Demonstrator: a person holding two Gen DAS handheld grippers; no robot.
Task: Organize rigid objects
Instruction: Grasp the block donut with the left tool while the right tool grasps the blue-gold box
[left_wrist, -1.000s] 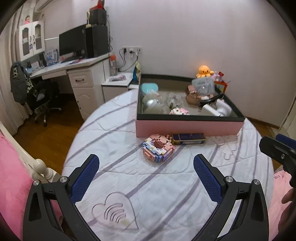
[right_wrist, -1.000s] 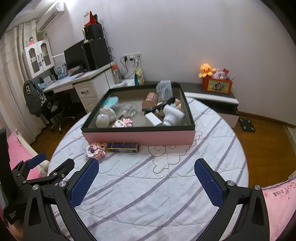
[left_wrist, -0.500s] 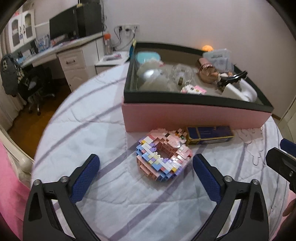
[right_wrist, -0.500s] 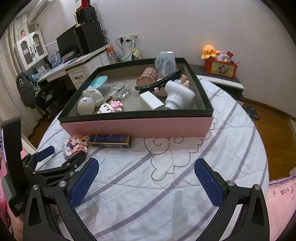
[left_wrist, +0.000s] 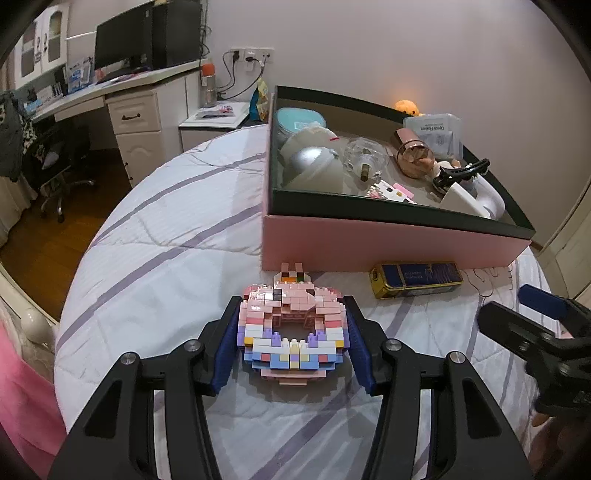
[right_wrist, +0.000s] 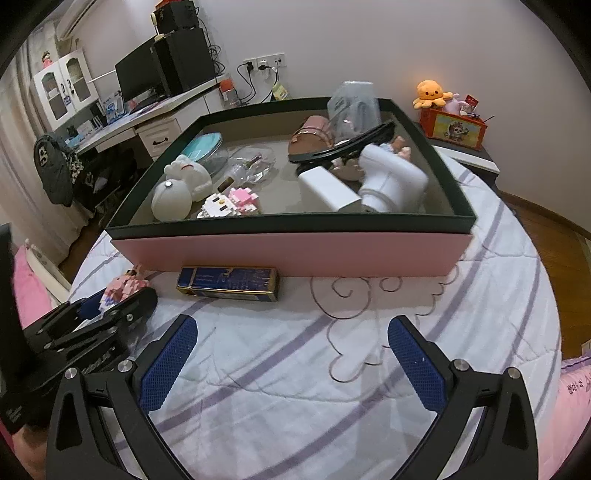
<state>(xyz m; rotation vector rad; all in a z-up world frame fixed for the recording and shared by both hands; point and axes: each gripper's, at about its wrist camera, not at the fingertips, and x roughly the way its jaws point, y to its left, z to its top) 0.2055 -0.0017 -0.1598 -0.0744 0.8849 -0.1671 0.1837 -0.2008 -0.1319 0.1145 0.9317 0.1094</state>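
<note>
A: Left gripper (left_wrist: 292, 334) is closing around the brick donut (left_wrist: 291, 332). Blue pads (left_wrist: 226, 345) sit at both flanks and look to be touching the bricks.

B: Where's the donut?

A: On the quilted bed cover (left_wrist: 159, 266), just in front of the pink box (left_wrist: 388, 245), near its left corner. Pink top, white and blue bricks nearest the camera.

B: Right side?

A: Right gripper (right_wrist: 291, 354) stands wide, nothing between its pads, hovering over the striped cover in front of the box's middle. Its black frame also shows at the right edge of the left view.

B: Anything else loose?

A: Blue-and-gold tin (right_wrist: 229, 282), lying flat and close against the box's front wall, right of the donut.

B: Box contents?

A: White hair dryer (right_wrist: 391, 181), black hair clip (right_wrist: 343, 149), a small pink-and-white brick figure (right_wrist: 231, 203), a white round toy (right_wrist: 171, 201), a teal lid (right_wrist: 203, 146), a clear bag (right_wrist: 251, 164). Desk (left_wrist: 122, 83) with monitor behind, to the left.
</note>
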